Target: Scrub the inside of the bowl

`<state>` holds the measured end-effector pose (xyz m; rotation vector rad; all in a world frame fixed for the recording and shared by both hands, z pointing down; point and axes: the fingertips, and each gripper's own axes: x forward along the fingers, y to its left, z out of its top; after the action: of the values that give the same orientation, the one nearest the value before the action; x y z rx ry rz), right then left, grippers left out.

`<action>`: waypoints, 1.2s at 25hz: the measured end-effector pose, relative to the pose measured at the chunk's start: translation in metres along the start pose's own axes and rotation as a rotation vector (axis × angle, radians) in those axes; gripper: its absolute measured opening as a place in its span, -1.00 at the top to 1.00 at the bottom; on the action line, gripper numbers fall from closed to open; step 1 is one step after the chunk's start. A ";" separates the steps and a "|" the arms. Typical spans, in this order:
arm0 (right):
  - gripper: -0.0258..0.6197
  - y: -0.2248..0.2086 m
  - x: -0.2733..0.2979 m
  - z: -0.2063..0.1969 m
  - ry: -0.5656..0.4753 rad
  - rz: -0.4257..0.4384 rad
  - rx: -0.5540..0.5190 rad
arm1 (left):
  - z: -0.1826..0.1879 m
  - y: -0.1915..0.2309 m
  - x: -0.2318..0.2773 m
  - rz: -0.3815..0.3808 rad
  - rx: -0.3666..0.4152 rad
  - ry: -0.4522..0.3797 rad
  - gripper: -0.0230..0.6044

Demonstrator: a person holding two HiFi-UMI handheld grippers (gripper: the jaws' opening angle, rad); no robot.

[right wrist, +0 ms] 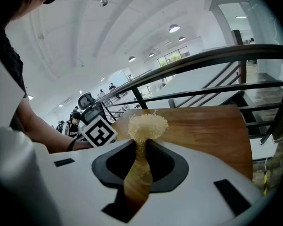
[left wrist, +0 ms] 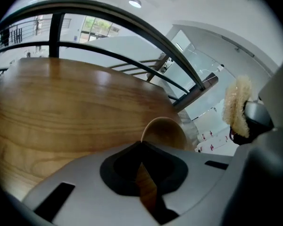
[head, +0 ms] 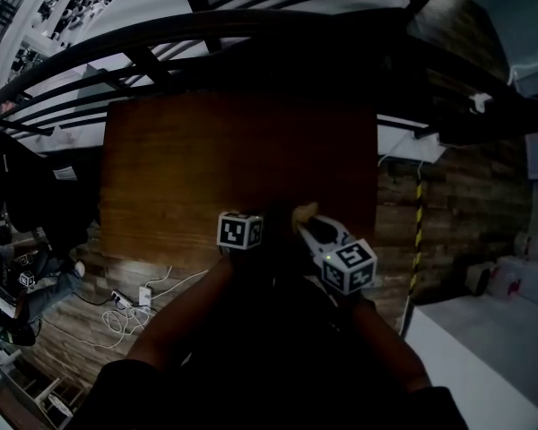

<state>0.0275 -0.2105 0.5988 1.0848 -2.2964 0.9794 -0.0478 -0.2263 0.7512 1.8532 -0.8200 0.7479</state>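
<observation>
The left gripper (left wrist: pixel 142 149) has its jaws closed on the bowl (left wrist: pixel 163 132). A thin slice of its wooden wall runs down between them, and the rest of the bowl rises just past the tips, with its hollow turned toward the right.

The right gripper (right wrist: pixel 141 144) is clamped on a scrubber (right wrist: pixel 147 125). The pale fibrous neck is pinched between the jaws, and the frayed head fans out above them. In the left gripper view the scrubber stands near the bowl but apart from it, off to the right and higher.

In the head view the grippers hang close together over the near end of the table (head: pixel 188 168), left cube (head: pixel 240 231) near right cube (head: pixel 350 265). It is too dark there to make out the bowl. The person's arm (right wrist: pixel 42 126) reaches in behind the left cube.

Past the bowl the tabletop runs on to its far edge, and a dark railing (left wrist: pixel 55 32) curves behind that edge. Beyond the table's right edge is the plank floor (head: pixel 448 213), where a striped post (head: pixel 420 227) stands near the table. Cables (head: pixel 125 316) lie on the floor to the left.
</observation>
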 end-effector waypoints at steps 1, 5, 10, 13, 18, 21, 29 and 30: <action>0.67 -0.002 0.001 -0.002 0.003 0.000 -0.006 | 0.007 -0.006 -0.005 0.013 0.026 -0.009 0.91; 0.68 -0.011 0.003 -0.011 0.030 -0.029 -0.038 | 0.033 -0.031 -0.028 0.054 0.097 -0.049 0.91; 0.68 -0.027 0.003 -0.015 0.082 -0.078 -0.115 | 0.046 -0.066 -0.041 0.075 0.160 -0.066 0.91; 0.68 -0.033 -0.003 -0.011 0.099 -0.107 -0.168 | 0.055 -0.096 -0.048 0.065 0.203 -0.096 0.91; 0.68 -0.040 -0.015 -0.003 0.142 -0.155 -0.231 | 0.056 -0.138 -0.055 0.057 0.282 -0.132 0.91; 0.69 -0.034 -0.021 -0.005 0.149 -0.124 -0.269 | 0.057 -0.157 -0.060 0.050 0.335 -0.155 0.91; 0.70 -0.021 -0.042 -0.019 0.207 0.018 -0.330 | 0.051 -0.179 -0.069 0.071 0.331 -0.202 0.91; 0.71 -0.020 -0.044 -0.022 0.221 0.027 -0.330 | 0.049 -0.181 -0.070 0.074 0.328 -0.209 0.91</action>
<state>0.0718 -0.1814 0.5945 0.7709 -2.1947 0.6598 0.0618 -0.1958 0.5863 2.2331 -0.9461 0.7799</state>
